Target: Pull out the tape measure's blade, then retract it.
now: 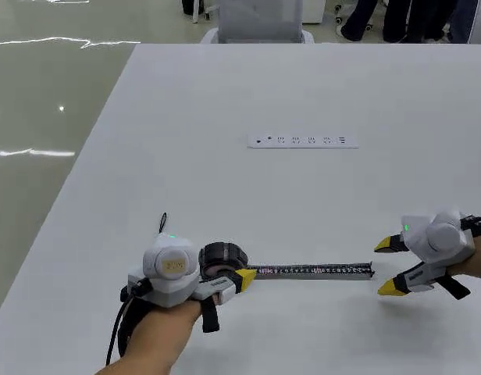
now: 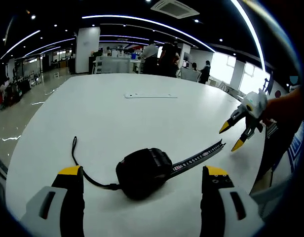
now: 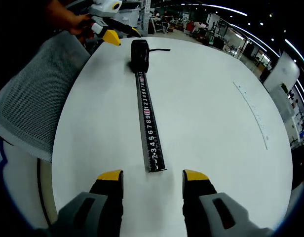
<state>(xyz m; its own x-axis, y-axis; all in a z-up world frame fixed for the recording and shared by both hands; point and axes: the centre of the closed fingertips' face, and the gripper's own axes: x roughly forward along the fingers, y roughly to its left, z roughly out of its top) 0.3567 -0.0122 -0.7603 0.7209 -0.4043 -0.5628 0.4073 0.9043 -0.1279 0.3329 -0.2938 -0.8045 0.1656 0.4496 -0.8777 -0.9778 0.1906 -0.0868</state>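
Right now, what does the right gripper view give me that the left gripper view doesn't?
Right gripper view: readable numerals along the black blade, its hook end lying just ahead of the right gripper's open jaws, and a grey mesh chair back beside the white table. Left gripper view: the black tape measure case close up between the left gripper's open jaws, and people standing beyond the table. Both: the case, its thin black strap, the extended blade flat on the table, the white power strip, and the opposite gripper.
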